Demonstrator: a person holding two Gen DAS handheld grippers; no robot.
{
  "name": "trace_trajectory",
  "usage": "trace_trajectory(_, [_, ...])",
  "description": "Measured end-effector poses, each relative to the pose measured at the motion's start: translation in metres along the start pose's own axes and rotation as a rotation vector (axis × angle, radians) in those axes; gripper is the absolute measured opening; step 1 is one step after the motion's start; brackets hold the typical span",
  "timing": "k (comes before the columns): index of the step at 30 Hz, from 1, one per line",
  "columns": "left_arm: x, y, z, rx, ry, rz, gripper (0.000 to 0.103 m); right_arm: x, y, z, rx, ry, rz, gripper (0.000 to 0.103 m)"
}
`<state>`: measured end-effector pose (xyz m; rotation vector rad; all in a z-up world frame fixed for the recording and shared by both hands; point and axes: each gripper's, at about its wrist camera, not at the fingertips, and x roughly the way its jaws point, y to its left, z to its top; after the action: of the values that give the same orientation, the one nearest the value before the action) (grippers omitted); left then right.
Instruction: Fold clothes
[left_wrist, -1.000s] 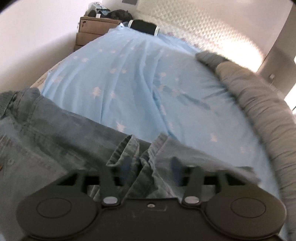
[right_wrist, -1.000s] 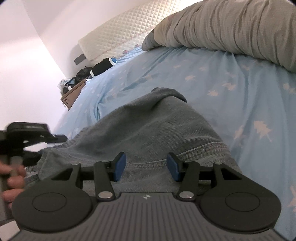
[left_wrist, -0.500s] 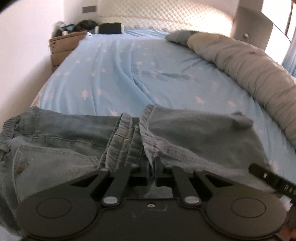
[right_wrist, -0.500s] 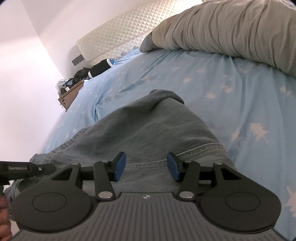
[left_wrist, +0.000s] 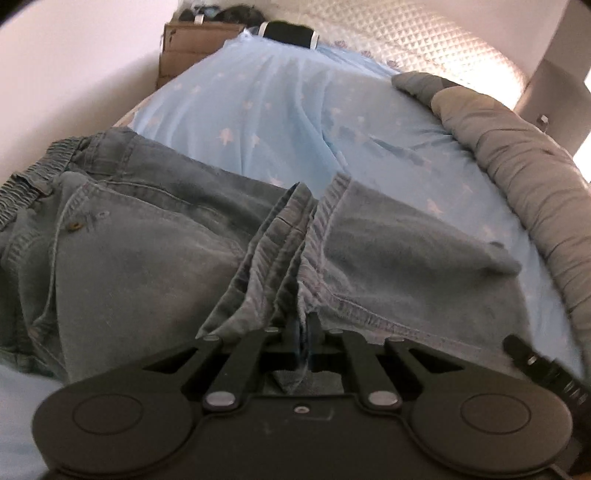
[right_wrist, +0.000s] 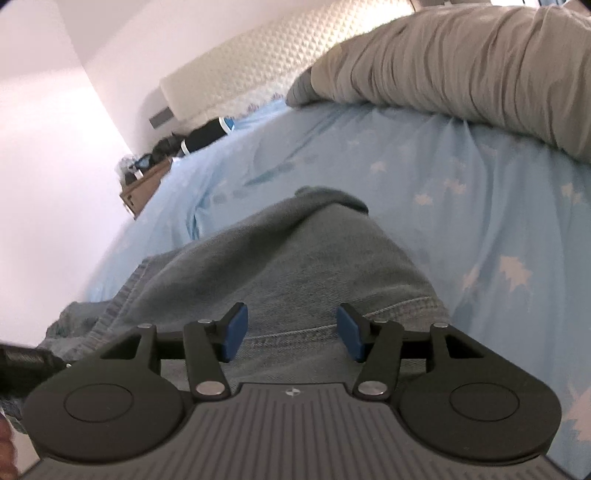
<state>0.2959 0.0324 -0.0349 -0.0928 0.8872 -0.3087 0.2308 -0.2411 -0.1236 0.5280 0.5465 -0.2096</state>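
- While the left tongs (left_wrist: 303, 334) pinch a bunched hem of the faded blue denim jeans (left_wrist: 155, 266), the right tongs (right_wrist: 291, 332) gape wide over the leg panel, holding nothing.
- Ahead of both tongs, the jeans lie on the pale blue star-printed bed sheet (right_wrist: 461, 177).
- Advice: close the right tongs on the stitched hem directly between them, then lift both evenly, so the fold lands square.
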Motion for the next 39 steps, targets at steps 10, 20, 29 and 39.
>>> trace_trajectory(10, [-0.046,-0.025,-0.028,0.078,-0.257,0.108,0.041,0.001,0.007,-0.001,-0.054,0.005,-0.028,0.059])
trace_trajectory(20, [-0.021,-0.02,-0.047,0.167,-0.25,0.2,0.04,-0.006,0.015,-0.002,-0.114,-0.014,-0.041,0.059])
trace_trajectory(29, [-0.015,-0.003,-0.05,0.107,-0.232,0.126,0.04,-0.029,-0.036,0.018,0.121,-0.089,-0.066,0.058])
trace_trajectory(39, [-0.009,0.0,-0.052,0.092,-0.237,0.11,0.041,-0.032,-0.088,0.014,0.431,-0.026,-0.105,0.06])
